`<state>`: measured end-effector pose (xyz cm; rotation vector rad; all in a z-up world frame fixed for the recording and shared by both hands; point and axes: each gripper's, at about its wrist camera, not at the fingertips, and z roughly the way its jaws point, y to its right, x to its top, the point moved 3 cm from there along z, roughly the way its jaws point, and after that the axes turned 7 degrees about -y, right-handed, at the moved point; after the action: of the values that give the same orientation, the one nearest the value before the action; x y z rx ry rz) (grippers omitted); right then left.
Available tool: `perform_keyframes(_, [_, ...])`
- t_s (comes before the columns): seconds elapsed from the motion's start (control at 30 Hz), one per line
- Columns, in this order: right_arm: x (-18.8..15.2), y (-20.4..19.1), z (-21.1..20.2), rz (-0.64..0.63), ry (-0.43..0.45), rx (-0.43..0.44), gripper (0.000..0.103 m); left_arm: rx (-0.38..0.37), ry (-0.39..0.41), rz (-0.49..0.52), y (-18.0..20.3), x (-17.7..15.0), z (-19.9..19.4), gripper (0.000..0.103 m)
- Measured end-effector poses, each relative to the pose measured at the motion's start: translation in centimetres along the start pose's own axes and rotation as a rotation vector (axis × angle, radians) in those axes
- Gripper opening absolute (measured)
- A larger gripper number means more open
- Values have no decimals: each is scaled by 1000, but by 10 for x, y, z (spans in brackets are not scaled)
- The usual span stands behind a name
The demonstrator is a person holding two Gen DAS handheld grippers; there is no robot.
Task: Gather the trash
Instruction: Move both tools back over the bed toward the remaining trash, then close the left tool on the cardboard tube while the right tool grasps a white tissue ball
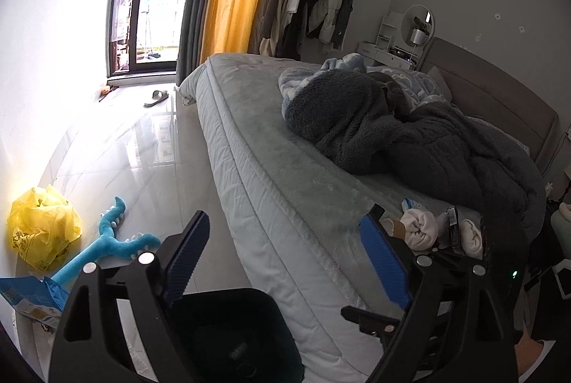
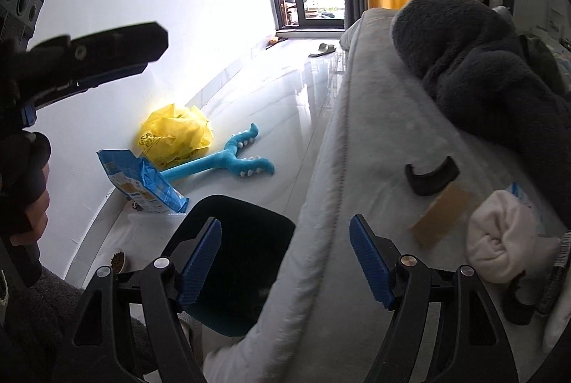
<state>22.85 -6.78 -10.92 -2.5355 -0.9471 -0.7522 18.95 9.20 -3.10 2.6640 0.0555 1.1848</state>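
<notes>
Both claws stand wide with nothing between their blue pads: the left claw (image 1: 285, 261) and the right claw (image 2: 285, 261) each hang over the near edge of the bed (image 2: 357, 147), above a dark bin (image 2: 246, 269) on the floor beside the mattress. On the bed to the right lie a brown cardboard scrap (image 2: 440, 215), a black curved piece (image 2: 430, 179) and rolled white socks (image 2: 506, 240). Farther left on the floor sit a blue packet (image 2: 142, 183), a crumpled yellow plastic bag (image 2: 175, 133) and a blue plush toy (image 2: 228, 158).
</notes>
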Motion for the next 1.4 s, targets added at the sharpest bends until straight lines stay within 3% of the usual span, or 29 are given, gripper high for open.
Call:
perform_keyframes(0.63, [-21,118,-84,91,124,-132,77,-88,-121,138,84,-10,81,88])
perform_keyframes(0.97, [-48,161,-100,121,101,-189,77,-138,-151,247,126,-25,122,88])
perform_keyframes(1.4, [-82,204,-109,174,70,-197,77,-133,-197,186,136,-26,158,77])
